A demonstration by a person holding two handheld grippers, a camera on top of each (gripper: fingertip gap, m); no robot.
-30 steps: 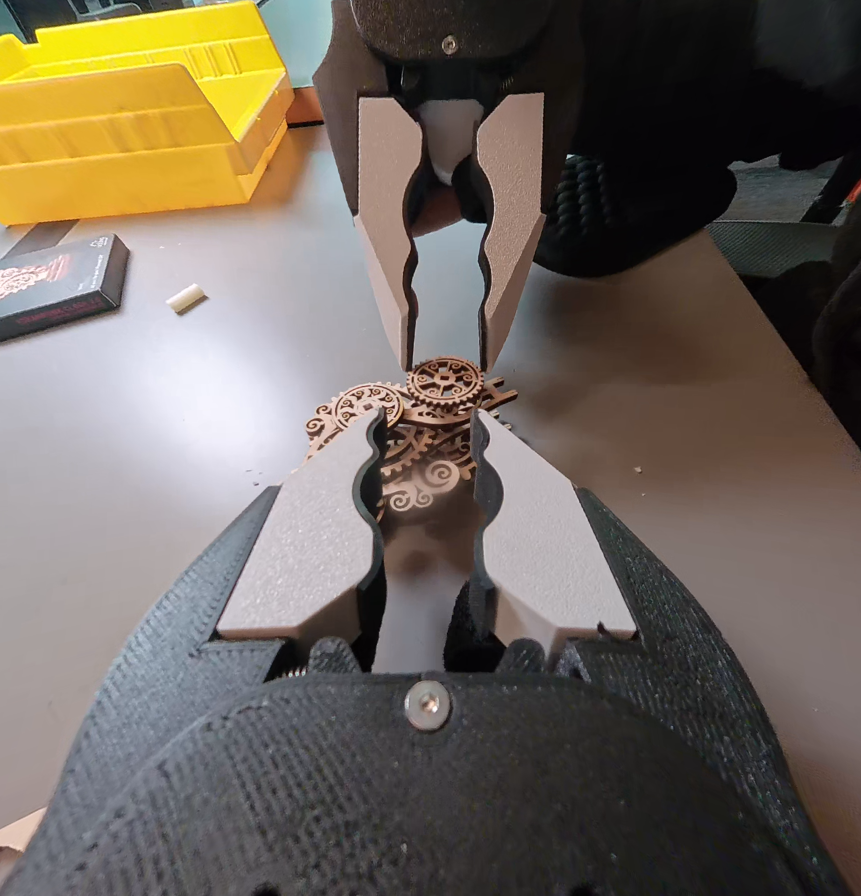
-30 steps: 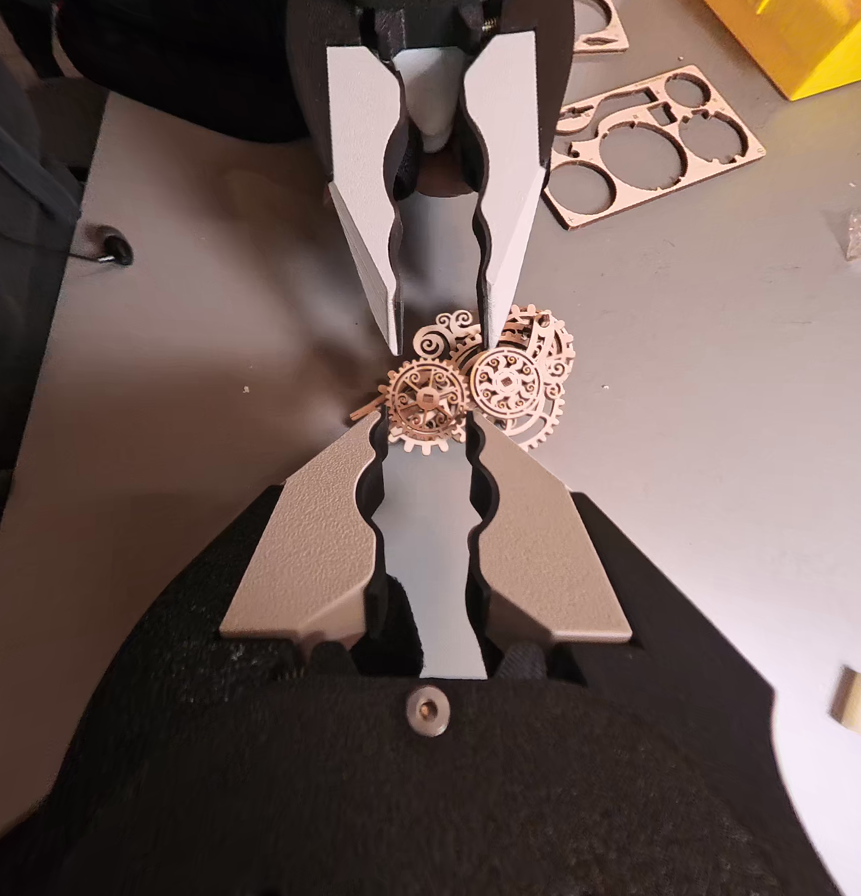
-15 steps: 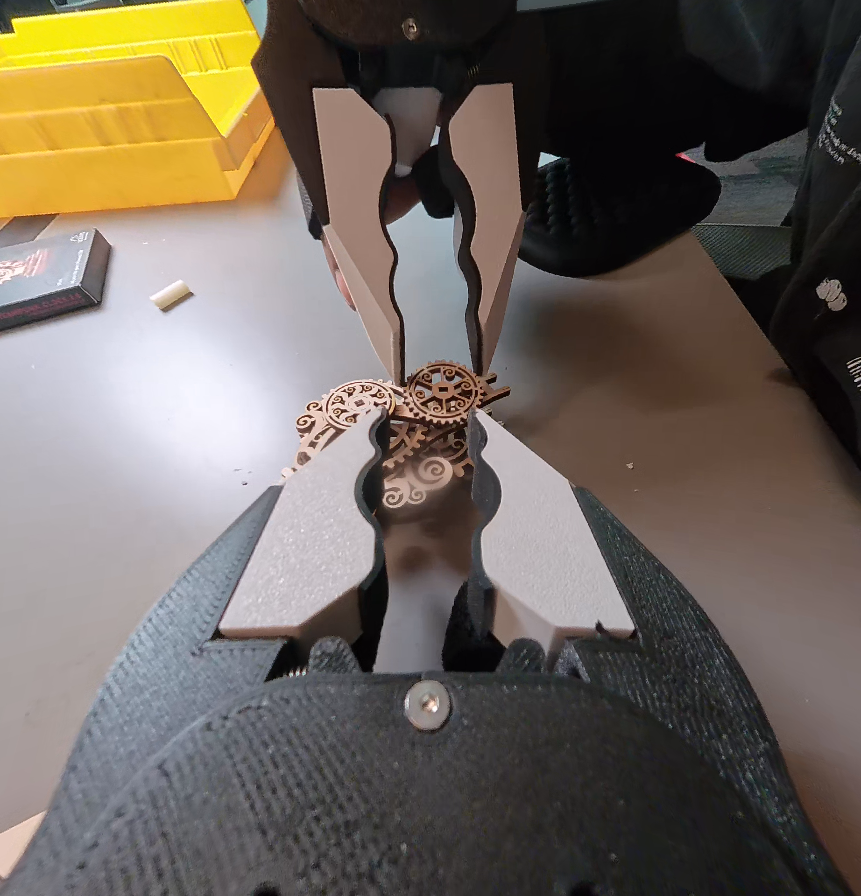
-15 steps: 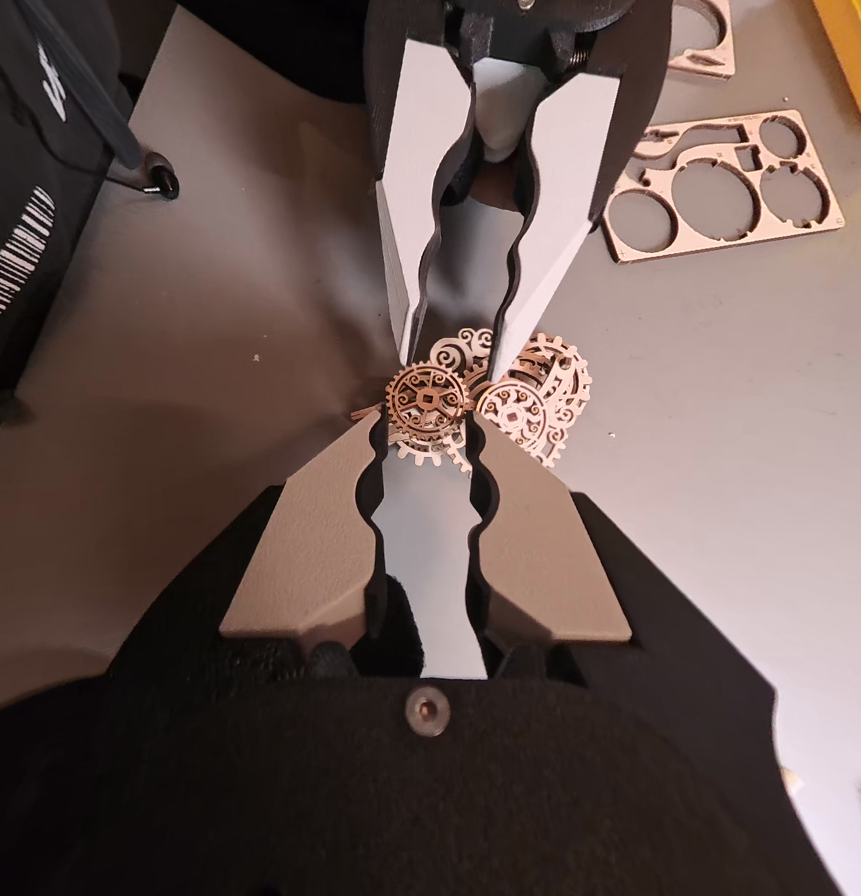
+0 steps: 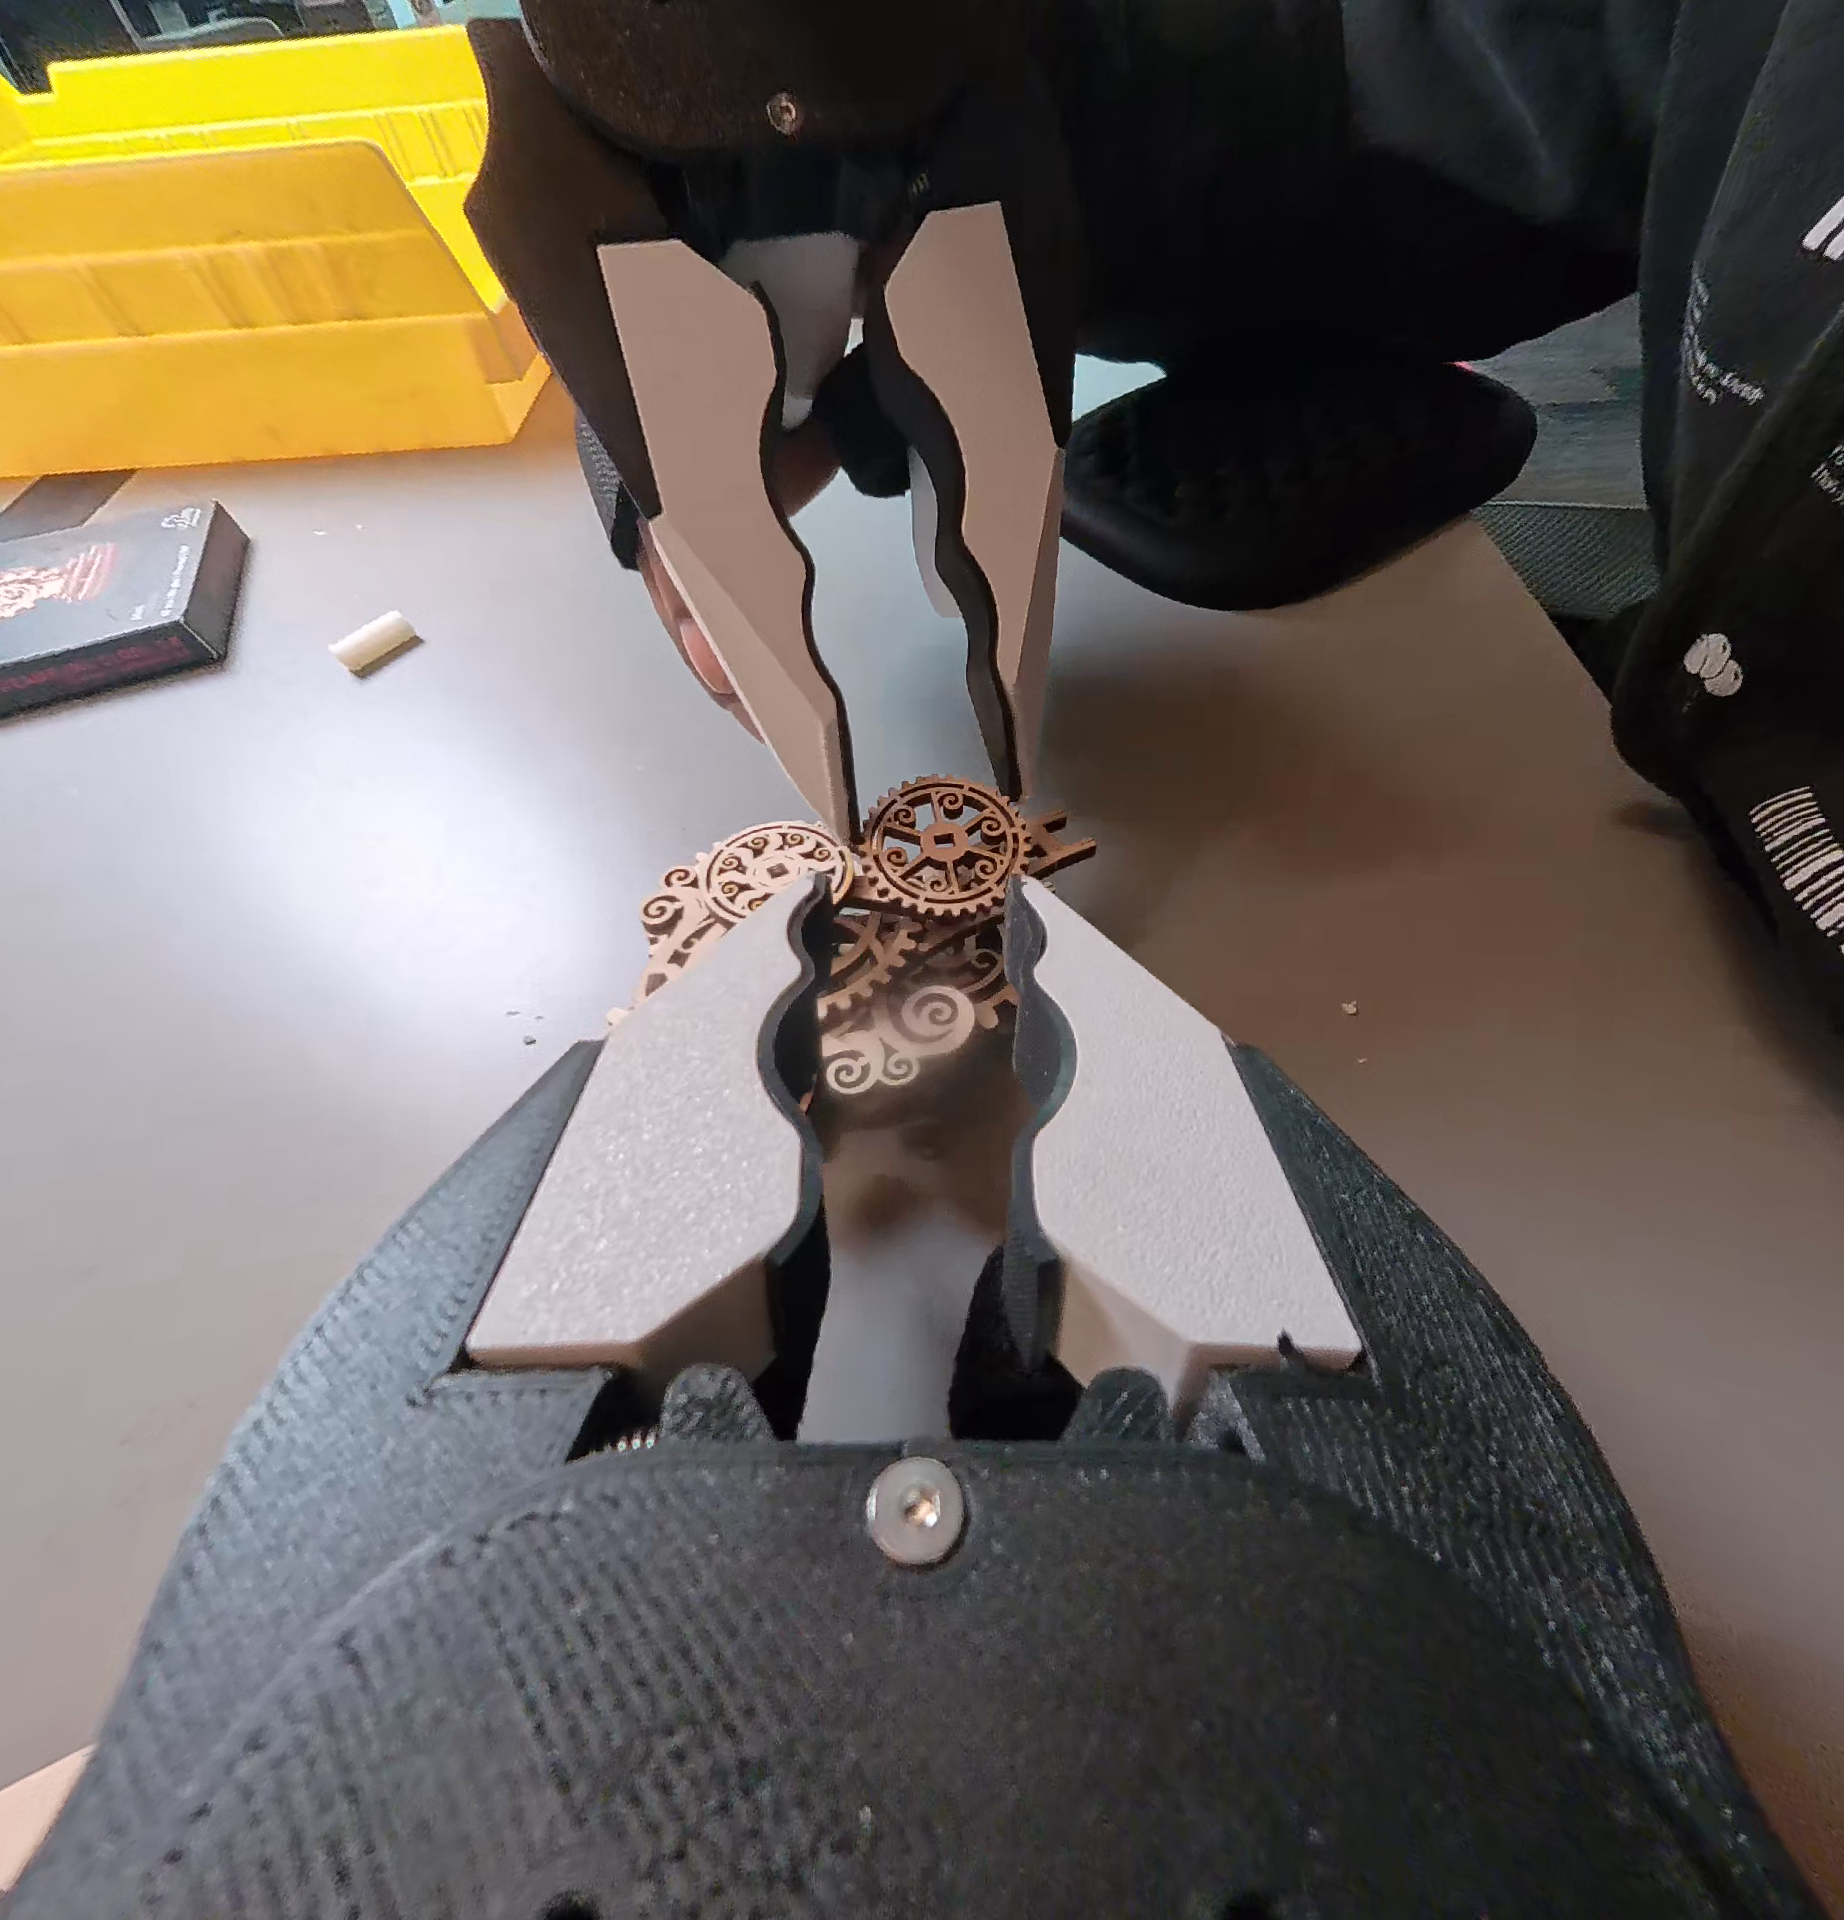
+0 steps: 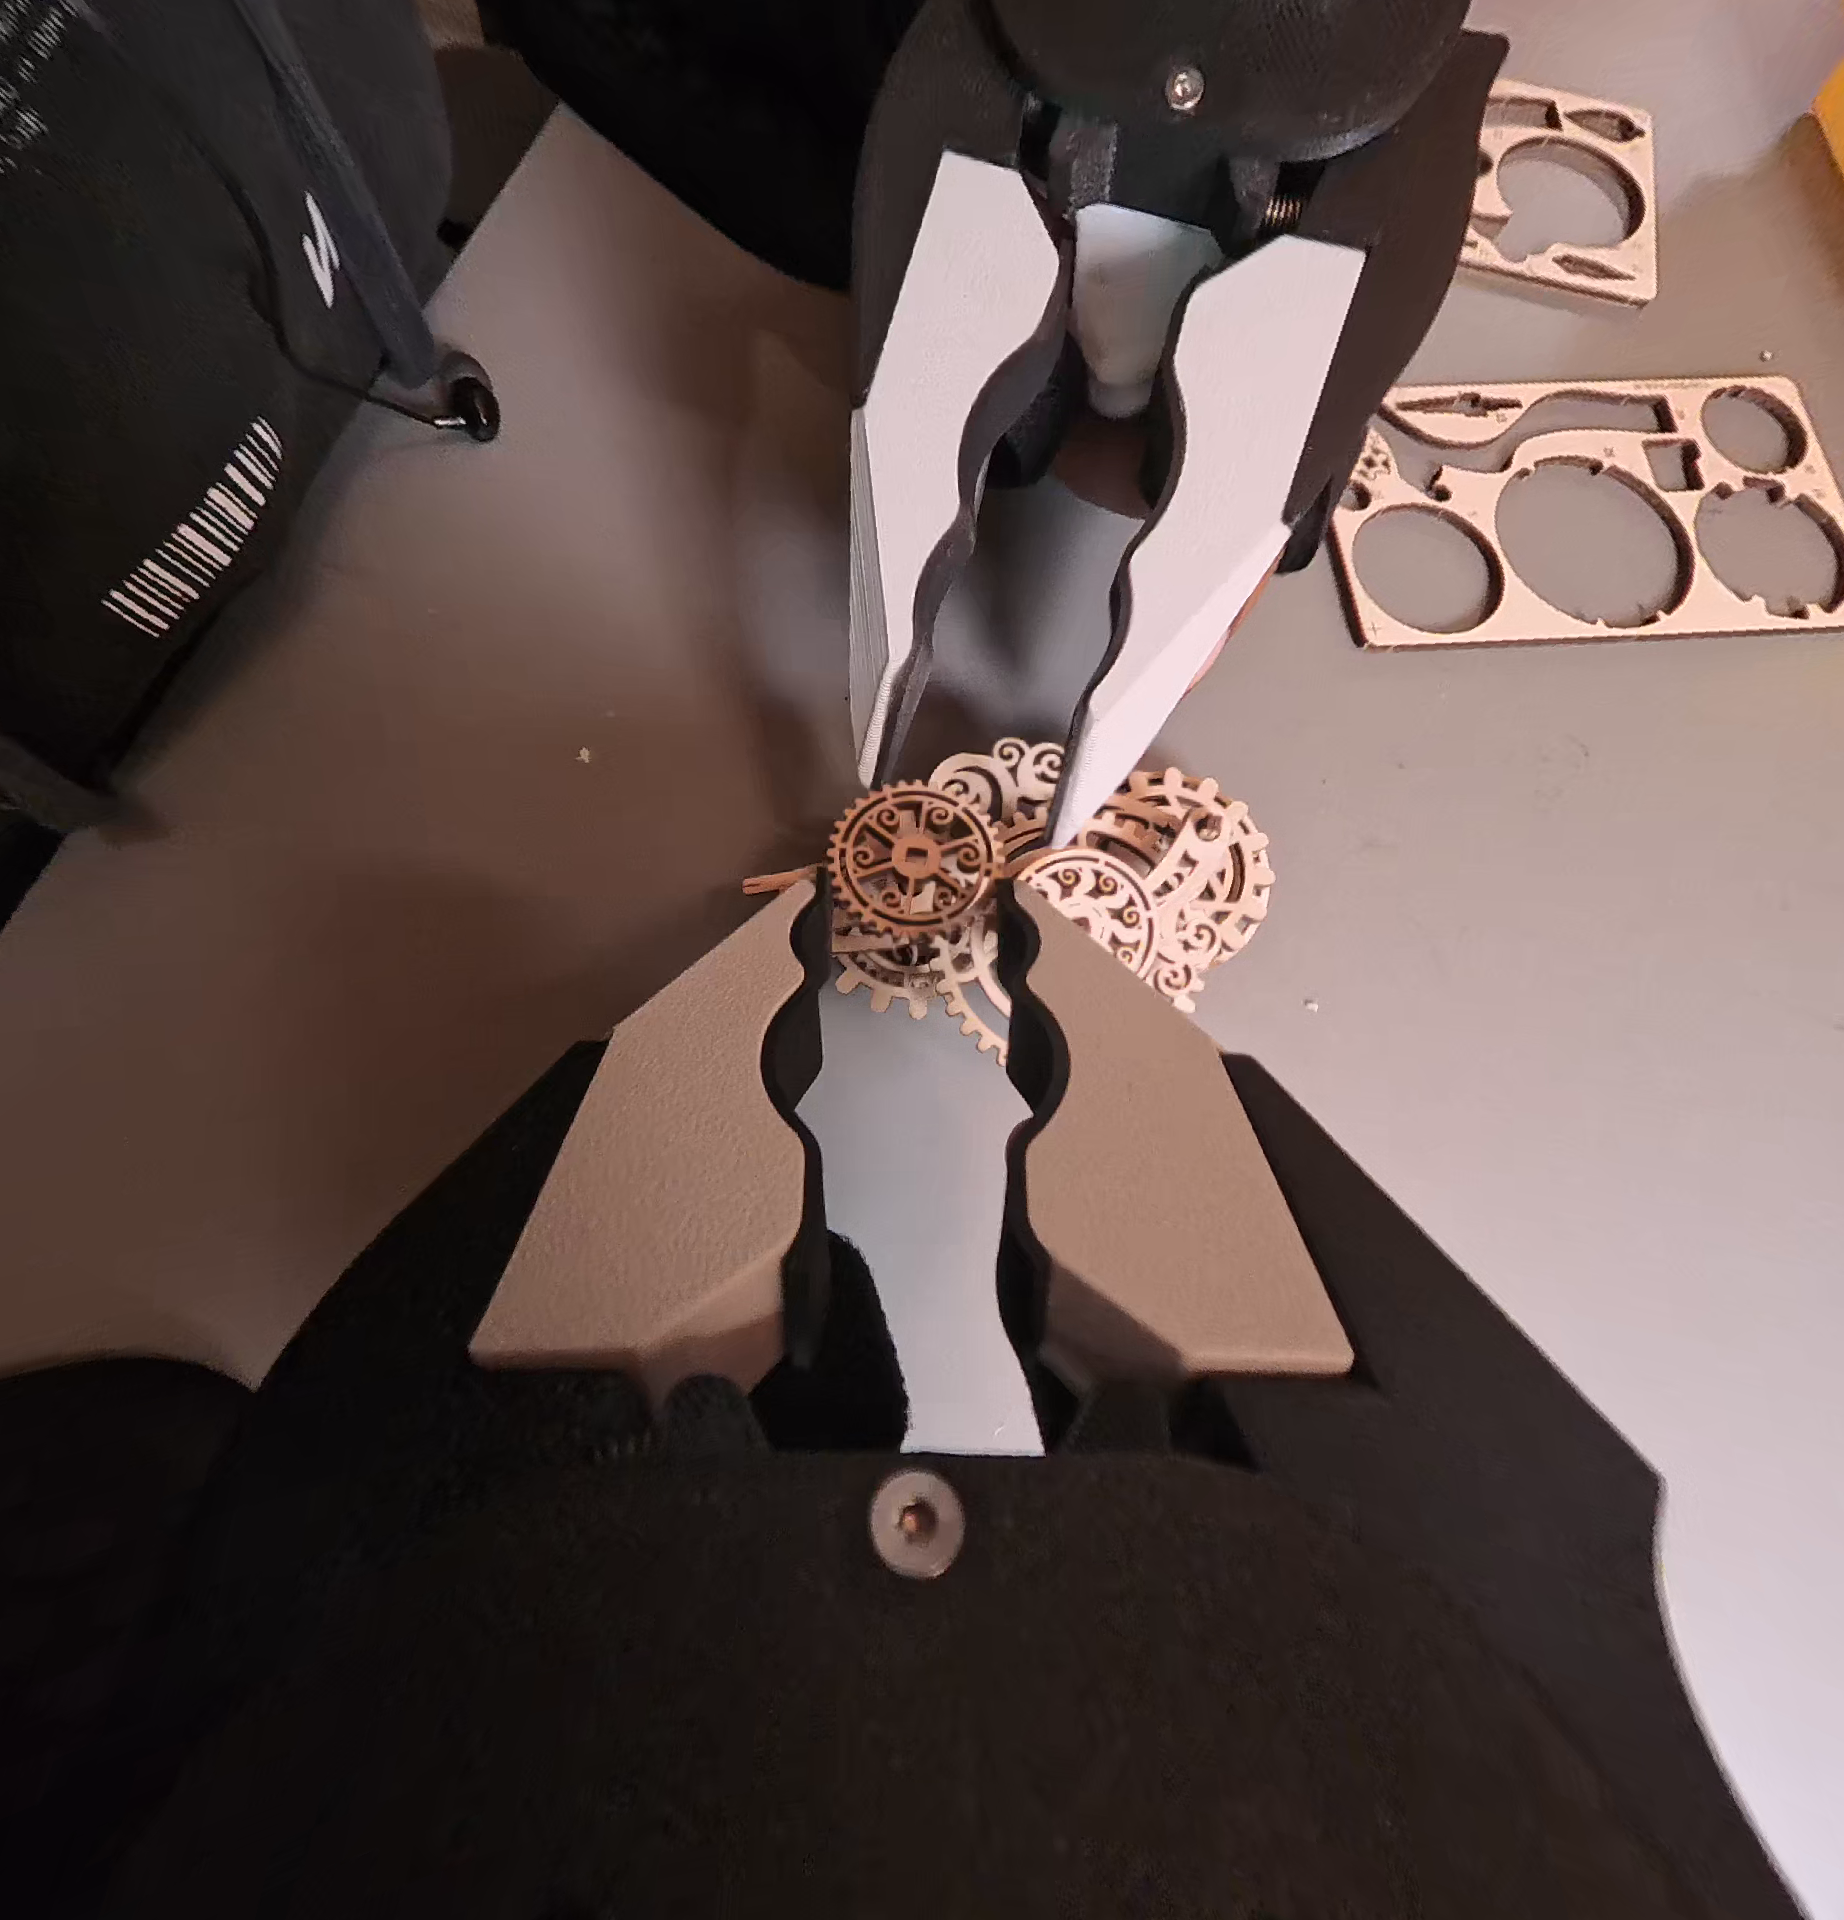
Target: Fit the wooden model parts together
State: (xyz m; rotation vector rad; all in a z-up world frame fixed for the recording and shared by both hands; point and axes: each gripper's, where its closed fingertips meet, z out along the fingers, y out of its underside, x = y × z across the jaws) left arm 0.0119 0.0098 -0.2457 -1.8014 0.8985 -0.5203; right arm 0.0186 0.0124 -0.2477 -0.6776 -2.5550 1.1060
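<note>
The wooden model (image 5: pixel 902 1023), a flat stack of pale gears and scroll pieces, sits between my left gripper's (image 5: pixel 918 909) pads, and they are shut on its sides. It also shows in the right wrist view (image 6: pixel 1167 883). My right gripper (image 6: pixel 913 904) is shut on a darker spoked gear wheel (image 6: pixel 918 857) and holds it flat on top of the model, beside a pale ornate disc (image 6: pixel 1094 899). In the left wrist view the right gripper (image 5: pixel 928 800) comes down from the far side, its pads on either side of the gear (image 5: pixel 944 847). The two grippers face each other tip to tip.
Yellow bins (image 5: pixel 222 291) stand at the far left, with a black box (image 5: pixel 87 613) and a small white peg (image 5: pixel 374 642) before them. Two cut-out wooden sheets (image 6: pixel 1604 520) lie at the right. A person's dark clothing (image 5: pixel 1780 520) and a chair seat (image 5: pixel 1292 468) are beyond the table edge. My two grippers' fingertips are within a few centimetres of each other.
The two grippers have swung against each other: each now leans more sideways in the other's view. The model has turned a little under the gear. Both grasps hold as before.
</note>
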